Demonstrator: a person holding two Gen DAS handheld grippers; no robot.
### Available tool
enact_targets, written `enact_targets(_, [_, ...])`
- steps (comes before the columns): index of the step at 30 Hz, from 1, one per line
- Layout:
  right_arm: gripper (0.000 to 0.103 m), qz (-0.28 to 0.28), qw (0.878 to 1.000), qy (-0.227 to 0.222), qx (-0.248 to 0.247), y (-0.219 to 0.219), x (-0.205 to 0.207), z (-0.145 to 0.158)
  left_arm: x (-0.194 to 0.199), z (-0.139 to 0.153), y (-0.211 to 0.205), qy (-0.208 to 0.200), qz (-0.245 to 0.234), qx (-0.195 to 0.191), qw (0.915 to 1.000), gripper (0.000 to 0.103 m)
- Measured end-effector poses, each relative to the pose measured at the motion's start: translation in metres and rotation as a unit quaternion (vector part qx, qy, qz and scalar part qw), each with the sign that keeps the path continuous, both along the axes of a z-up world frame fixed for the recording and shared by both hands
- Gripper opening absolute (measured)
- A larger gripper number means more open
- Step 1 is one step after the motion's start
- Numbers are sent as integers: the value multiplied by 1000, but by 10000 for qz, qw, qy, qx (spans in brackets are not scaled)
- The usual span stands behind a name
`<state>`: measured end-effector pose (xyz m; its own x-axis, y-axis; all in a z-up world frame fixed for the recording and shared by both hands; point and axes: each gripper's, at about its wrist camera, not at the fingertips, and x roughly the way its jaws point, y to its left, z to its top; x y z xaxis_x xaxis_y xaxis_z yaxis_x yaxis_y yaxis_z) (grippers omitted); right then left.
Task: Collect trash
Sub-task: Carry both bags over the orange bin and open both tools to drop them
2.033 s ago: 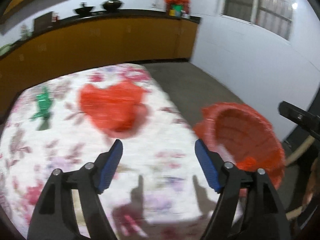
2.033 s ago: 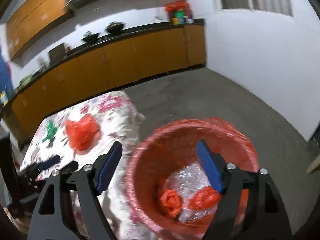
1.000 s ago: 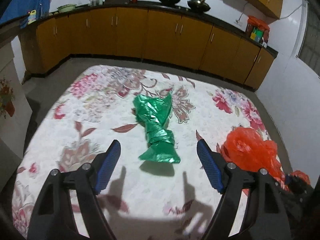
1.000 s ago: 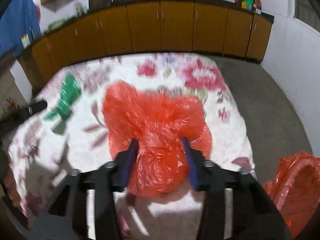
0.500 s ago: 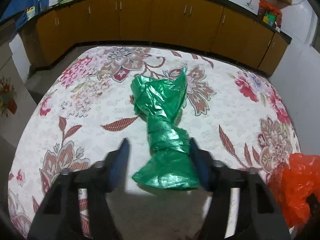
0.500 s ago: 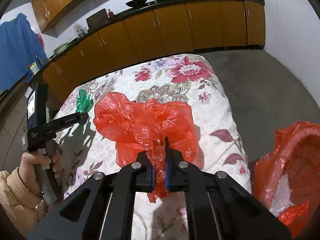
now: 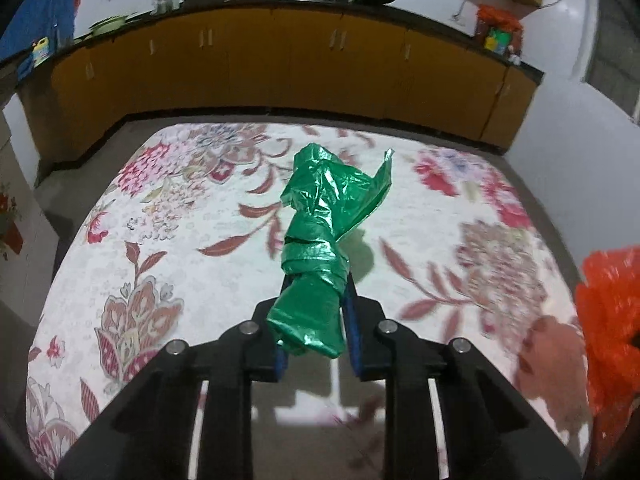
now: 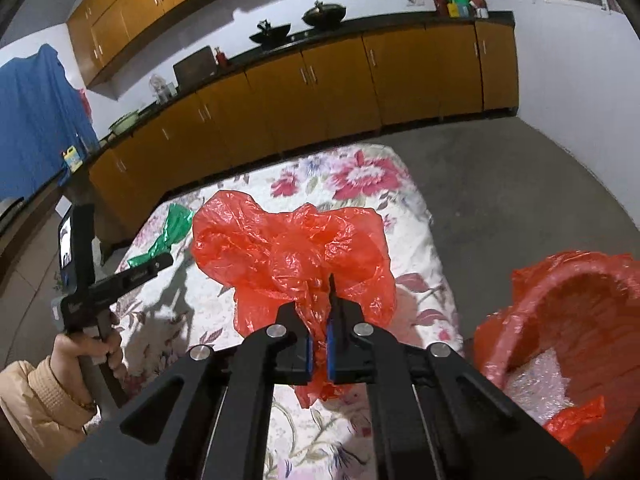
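Observation:
A twisted green plastic bag lies in the middle of the floral tablecloth. My left gripper has the bag's near end between its blue pads, and its jaws are closing and press on it. The right wrist view shows that same gripper side-on, with the green bag at its tip. My right gripper is shut on a crumpled red plastic bag, which hangs just above the cloth. Part of this red bag shows at the right edge of the left wrist view.
A red-lined bin stands on the floor right of the table, with clear wrap and red scraps inside. A person's hand in a beige sleeve holds the left gripper's handle. Orange cabinets run along the far wall; grey floor lies between.
The left jaws have narrowed from wide apart onto the green bag's near end. The right jaws pinched the red bag and pulled it up and back, bringing the bin into view.

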<state>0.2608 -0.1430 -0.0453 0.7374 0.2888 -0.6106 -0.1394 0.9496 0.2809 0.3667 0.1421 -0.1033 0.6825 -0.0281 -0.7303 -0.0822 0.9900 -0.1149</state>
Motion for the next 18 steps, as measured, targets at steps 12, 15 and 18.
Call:
enact_targets(12, [5, -829, 9955, -456, -43, -61, -61, 43, -74, 56, -71, -418, -1022, -501, 9926, 23])
enact_targets(15, [5, -1079, 9926, -550, -49, -78, -78, 52, -92, 66, -93, -463, -1302, -600, 9886, 23])
enact_targets(18, [5, -1271, 9899, -625, -84, -91, -94, 57, -107, 75, -116, -509, -1588, -685, 9836, 23])
